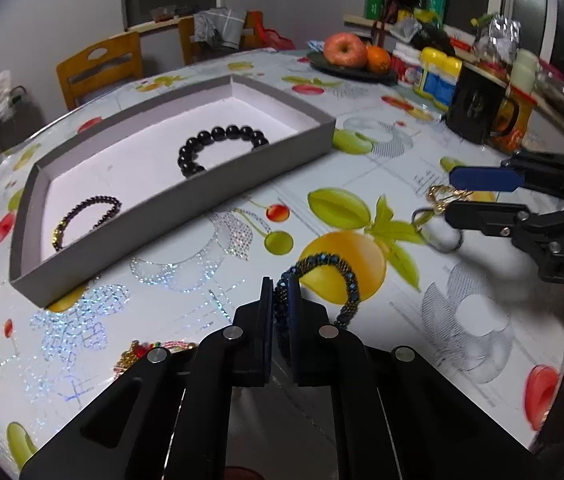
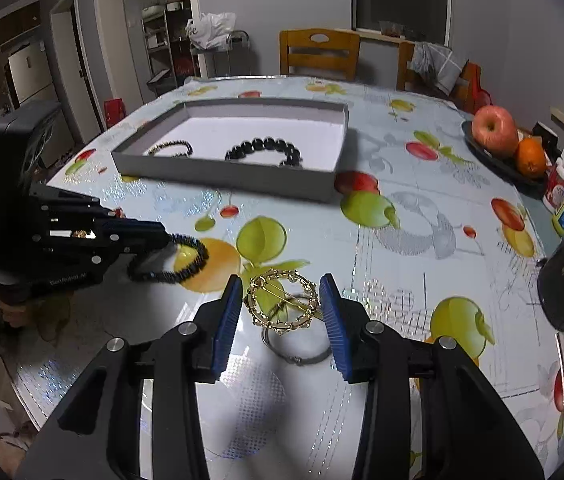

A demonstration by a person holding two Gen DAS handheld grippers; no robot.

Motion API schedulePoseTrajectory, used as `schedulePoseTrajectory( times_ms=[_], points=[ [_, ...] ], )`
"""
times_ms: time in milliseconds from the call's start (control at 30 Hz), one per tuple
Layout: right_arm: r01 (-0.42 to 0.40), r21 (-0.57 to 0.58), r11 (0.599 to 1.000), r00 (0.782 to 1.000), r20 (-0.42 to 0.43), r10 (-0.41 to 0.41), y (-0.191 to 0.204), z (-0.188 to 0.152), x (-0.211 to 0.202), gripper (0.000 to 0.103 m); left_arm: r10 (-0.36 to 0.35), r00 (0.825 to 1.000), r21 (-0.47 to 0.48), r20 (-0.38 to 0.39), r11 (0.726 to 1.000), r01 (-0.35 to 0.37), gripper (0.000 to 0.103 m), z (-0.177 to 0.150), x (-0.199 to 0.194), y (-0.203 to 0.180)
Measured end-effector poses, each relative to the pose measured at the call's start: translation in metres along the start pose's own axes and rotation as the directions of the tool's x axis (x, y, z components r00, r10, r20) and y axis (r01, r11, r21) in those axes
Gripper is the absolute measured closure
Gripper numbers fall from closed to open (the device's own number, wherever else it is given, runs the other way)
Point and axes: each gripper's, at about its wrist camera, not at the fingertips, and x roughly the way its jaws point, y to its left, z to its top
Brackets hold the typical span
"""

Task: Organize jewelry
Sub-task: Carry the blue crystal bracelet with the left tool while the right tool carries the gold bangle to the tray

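My left gripper [image 1: 280,286] is shut on a dark blue beaded bracelet [image 1: 346,276], whose loop rests on the table to the right of the fingers; the right wrist view shows it too [image 2: 189,258]. My right gripper [image 2: 279,312] is open, its blue pads on either side of a gold ring brooch [image 2: 282,304] that lies over a thin silver ring [image 2: 298,354]. The grey tray [image 1: 185,204] holds a black bead bracelet [image 1: 221,146] and a thinner dark bracelet [image 1: 85,216].
A gold and red jewelry piece [image 1: 141,354] lies left of my left gripper. A fruit plate with an apple [image 2: 494,126] and orange, a black mug [image 1: 474,106] and bottles stand at the table's far right. Wooden chairs stand behind the table.
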Motion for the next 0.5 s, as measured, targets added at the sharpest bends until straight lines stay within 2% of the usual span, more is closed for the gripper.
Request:
schedulePoseTrajectory(
  times_ms=[200, 500],
  points=[
    [-0.016, -0.013, 1.0, 1.0, 0.025, 0.017, 0.008, 0.015, -0.004, 0.063, -0.011, 0.998, -0.014, 0.061, 1.0, 0.012, 0.095, 0.011, -0.028, 0.001],
    [-0.048, -0.037, 0.998, 0.996, 0.079, 0.051, 0.02, 0.043, -0.011, 0.063, 0.037, 0.988, -0.012, 0.148, 0.999, -0.035, 0.095, 0.026, -0.071, 0.01]
  ],
)
